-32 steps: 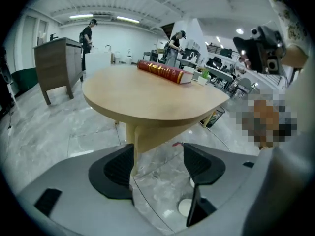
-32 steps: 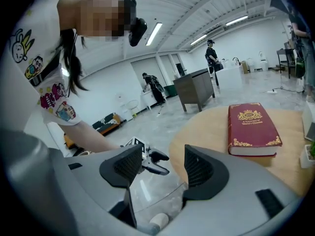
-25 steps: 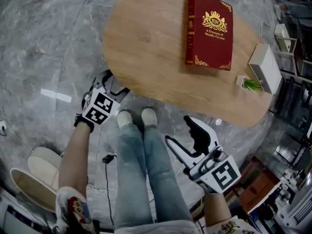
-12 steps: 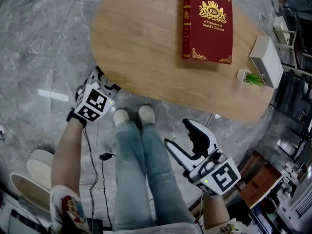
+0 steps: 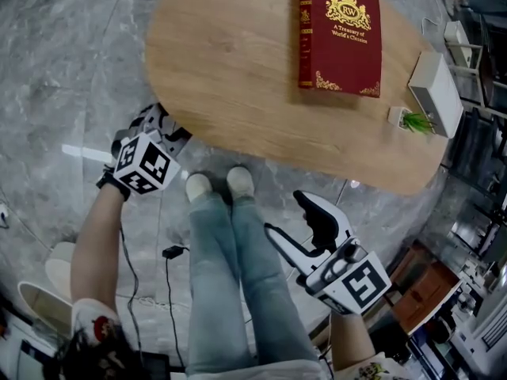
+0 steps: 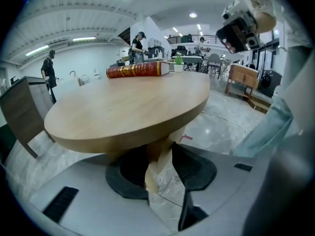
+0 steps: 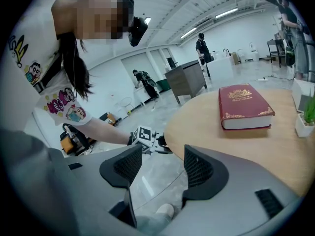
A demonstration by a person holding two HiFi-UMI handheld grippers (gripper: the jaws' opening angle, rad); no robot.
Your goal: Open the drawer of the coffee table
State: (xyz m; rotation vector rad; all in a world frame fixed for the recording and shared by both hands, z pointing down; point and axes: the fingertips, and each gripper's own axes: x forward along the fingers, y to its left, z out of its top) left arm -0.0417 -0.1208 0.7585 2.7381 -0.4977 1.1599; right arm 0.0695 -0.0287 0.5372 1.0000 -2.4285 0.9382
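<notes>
We count one book (image 5: 339, 34), one box (image 5: 436, 93) and one potted plant (image 5: 412, 121) on the coffee table (image 5: 230, 77). Under its rim our left gripper (image 6: 158, 150), jaws just closing, pinches a wooden piece (image 6: 152, 178). Our right gripper (image 5: 283, 212) is spread.

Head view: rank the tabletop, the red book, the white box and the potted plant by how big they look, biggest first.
1. tabletop
2. red book
3. white box
4. potted plant, clearly the smallest
The last three all sit on the tabletop, so nearness to the camera hardly skews the order.
</notes>
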